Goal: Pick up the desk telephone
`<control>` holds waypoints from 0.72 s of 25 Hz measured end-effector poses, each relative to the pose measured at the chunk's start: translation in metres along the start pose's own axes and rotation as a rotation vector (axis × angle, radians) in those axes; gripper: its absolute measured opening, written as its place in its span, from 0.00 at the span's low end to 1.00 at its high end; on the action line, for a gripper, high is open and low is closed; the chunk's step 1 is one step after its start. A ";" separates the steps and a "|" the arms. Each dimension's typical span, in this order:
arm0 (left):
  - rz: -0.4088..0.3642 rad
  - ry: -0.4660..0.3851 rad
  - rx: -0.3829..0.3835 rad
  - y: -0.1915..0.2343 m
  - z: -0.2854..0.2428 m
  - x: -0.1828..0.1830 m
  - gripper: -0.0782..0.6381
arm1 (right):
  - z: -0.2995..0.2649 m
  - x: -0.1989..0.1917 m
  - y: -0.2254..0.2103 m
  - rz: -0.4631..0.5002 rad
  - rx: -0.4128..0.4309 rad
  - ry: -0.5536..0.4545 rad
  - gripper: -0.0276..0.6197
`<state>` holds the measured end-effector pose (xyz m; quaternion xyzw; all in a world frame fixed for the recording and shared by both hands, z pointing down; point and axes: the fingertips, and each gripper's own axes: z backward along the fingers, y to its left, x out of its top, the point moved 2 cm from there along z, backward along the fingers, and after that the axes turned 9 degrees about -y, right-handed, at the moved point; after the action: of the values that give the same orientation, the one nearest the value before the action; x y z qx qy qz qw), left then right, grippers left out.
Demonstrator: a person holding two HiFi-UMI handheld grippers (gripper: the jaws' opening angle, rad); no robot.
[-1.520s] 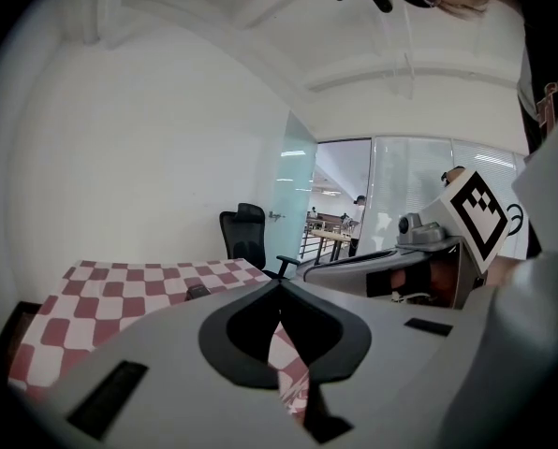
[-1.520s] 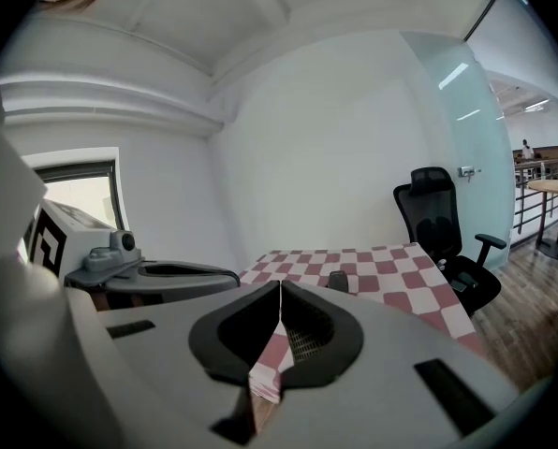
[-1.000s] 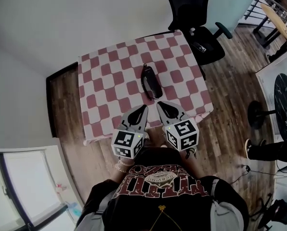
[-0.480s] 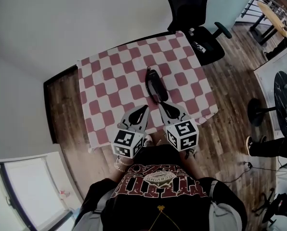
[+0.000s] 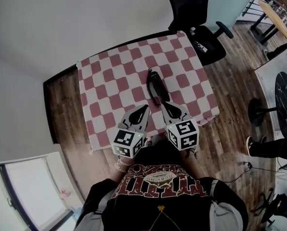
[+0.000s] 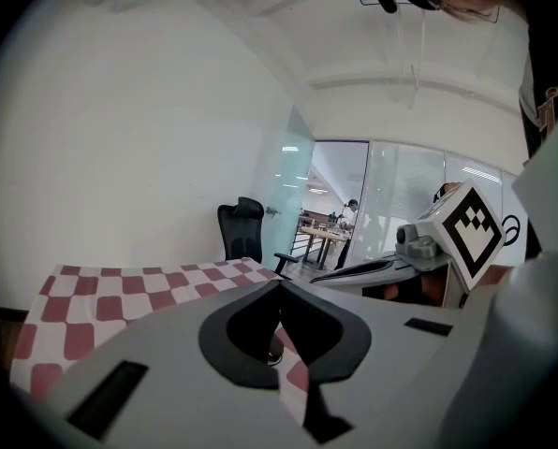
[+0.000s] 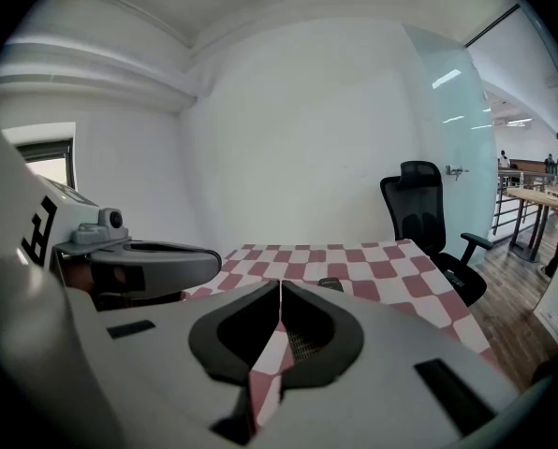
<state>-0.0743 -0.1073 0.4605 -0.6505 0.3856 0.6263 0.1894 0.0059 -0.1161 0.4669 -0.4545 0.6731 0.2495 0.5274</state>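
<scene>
- The left hand-held gripper (image 5: 142, 110) sits at lower centre of the head view, pointing up the frame and slightly right. In its own view the jaws meet at the tips (image 6: 279, 286), with nothing between them.
- The right hand-held gripper (image 5: 165, 107) lies just beside it on the right, pointing up and slightly left. Its jaws are closed tip to tip (image 7: 280, 283) and empty.
- The two tips are near each other but apart.
- Each marker cube, left (image 5: 129, 142) and right (image 5: 183, 134), rides at the rear, close to the person's chest and covering most of each hand.
</scene>
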 end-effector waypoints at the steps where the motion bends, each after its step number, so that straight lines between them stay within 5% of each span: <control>1: 0.000 0.001 0.005 0.001 -0.003 0.000 0.11 | -0.002 0.001 -0.003 0.003 0.004 0.003 0.08; 18: 0.003 0.050 0.130 0.029 -0.061 0.012 0.11 | -0.054 0.021 -0.066 -0.038 0.124 0.045 0.08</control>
<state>-0.0553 -0.1734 0.4643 -0.6518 0.4312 0.5836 0.2206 0.0368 -0.1982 0.4735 -0.4390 0.6902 0.1870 0.5440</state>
